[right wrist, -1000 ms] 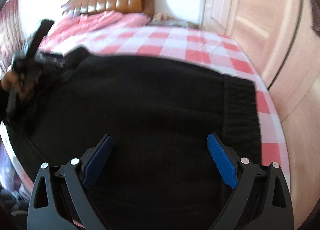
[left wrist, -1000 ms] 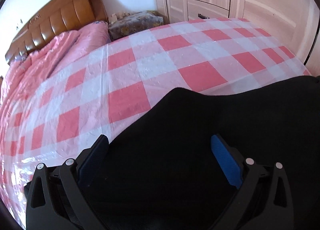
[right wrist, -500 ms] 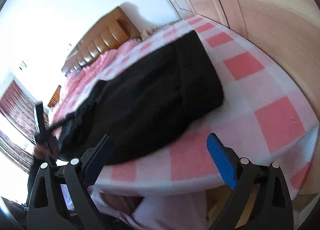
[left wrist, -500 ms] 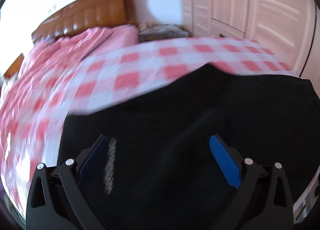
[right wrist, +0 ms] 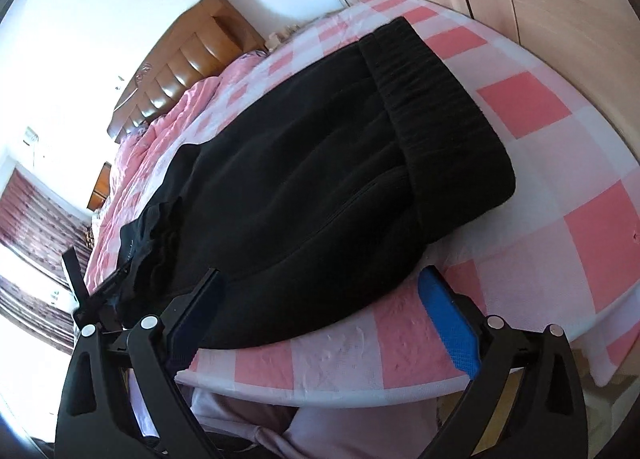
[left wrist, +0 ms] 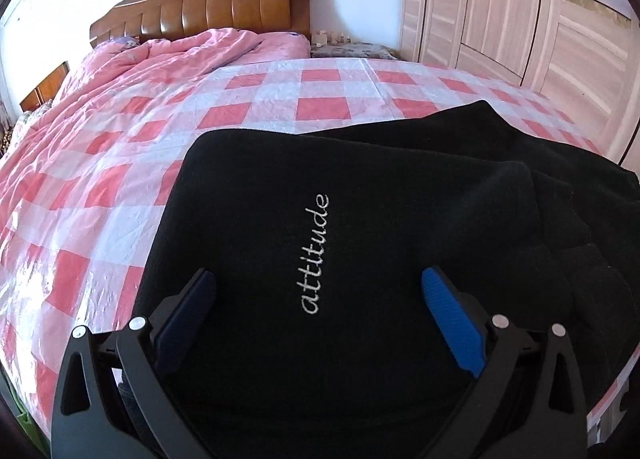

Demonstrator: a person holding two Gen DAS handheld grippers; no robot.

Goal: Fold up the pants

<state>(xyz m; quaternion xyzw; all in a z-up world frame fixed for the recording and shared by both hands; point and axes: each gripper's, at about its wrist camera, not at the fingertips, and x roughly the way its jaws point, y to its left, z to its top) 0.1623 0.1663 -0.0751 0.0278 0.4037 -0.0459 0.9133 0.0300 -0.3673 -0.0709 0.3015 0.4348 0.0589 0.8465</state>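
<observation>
Black pants, one pair only, lay folded over near the foot edge of the pink-and-white checked bed sheet; thick knit fabric, ribbed waistband at one end, white embroidered word "attitude" on the top layer. One wooden headboard and one crumpled pink quilt behind. Two grippers seen. Left gripper hung just above the top layer, tongs spread wide, nothing between them. Right gripper tilted sideways at the bed's edge, likewise wide and empty, near the pants' hem side.
</observation>
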